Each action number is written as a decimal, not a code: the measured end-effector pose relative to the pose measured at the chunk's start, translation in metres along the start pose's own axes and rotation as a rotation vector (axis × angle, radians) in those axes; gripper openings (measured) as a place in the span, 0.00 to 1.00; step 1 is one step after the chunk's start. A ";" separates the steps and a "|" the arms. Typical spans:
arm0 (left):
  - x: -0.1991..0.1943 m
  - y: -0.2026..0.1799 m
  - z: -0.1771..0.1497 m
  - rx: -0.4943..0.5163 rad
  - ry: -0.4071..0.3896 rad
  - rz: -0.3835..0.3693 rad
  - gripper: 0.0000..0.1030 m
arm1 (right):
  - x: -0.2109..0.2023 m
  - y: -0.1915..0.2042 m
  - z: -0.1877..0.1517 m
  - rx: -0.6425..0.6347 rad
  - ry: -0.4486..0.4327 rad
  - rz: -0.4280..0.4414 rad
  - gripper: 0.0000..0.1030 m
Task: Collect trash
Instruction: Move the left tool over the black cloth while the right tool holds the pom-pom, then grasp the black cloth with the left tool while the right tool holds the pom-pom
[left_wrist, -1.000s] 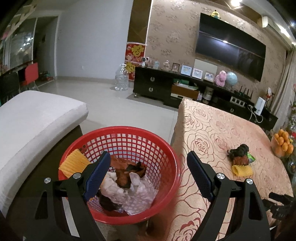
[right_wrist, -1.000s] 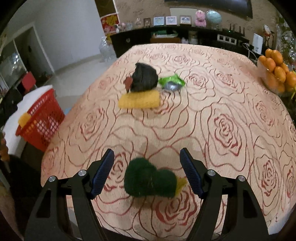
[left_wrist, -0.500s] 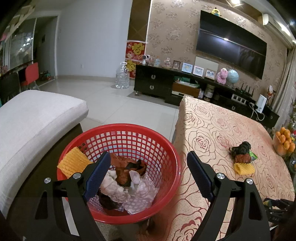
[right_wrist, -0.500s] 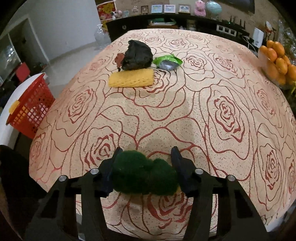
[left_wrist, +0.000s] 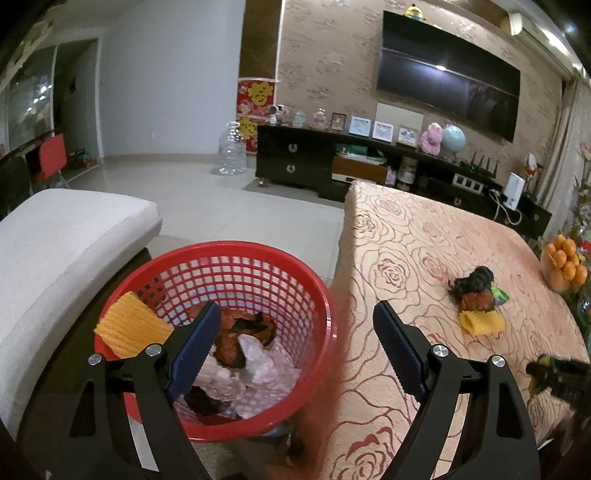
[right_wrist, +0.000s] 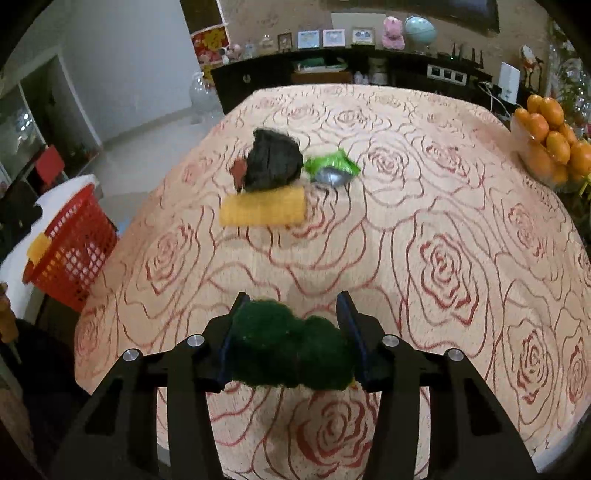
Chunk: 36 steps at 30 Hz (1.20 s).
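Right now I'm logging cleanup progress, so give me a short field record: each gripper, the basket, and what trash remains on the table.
right gripper: jaws have just been closing; shut on the dark green fuzzy clump, low over the tablecloth
left gripper: open, empty, over the red basket
basket contents: crumpled white, orange and dark scraps; yellow pad at the rim
left on table: black wad, yellow roll, green wrapper
non-trash: oranges at the far right
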<state>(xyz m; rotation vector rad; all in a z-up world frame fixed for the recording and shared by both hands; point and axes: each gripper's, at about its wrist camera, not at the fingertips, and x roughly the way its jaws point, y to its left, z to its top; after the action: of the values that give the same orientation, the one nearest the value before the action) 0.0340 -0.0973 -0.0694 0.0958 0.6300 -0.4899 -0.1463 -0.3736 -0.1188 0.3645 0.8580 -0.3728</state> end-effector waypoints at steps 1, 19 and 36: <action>0.001 -0.003 -0.001 0.007 0.003 -0.004 0.79 | -0.001 0.000 0.003 0.001 -0.006 0.000 0.46; 0.030 -0.062 0.000 0.116 0.062 -0.065 0.79 | -0.002 -0.027 0.073 0.080 -0.111 0.032 0.46; 0.113 -0.202 0.018 0.275 0.193 -0.282 0.79 | 0.000 -0.075 0.058 0.203 -0.106 -0.018 0.46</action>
<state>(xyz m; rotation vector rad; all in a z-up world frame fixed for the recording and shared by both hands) 0.0285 -0.3265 -0.1089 0.3199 0.7670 -0.8465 -0.1425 -0.4657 -0.0966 0.5202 0.7226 -0.4936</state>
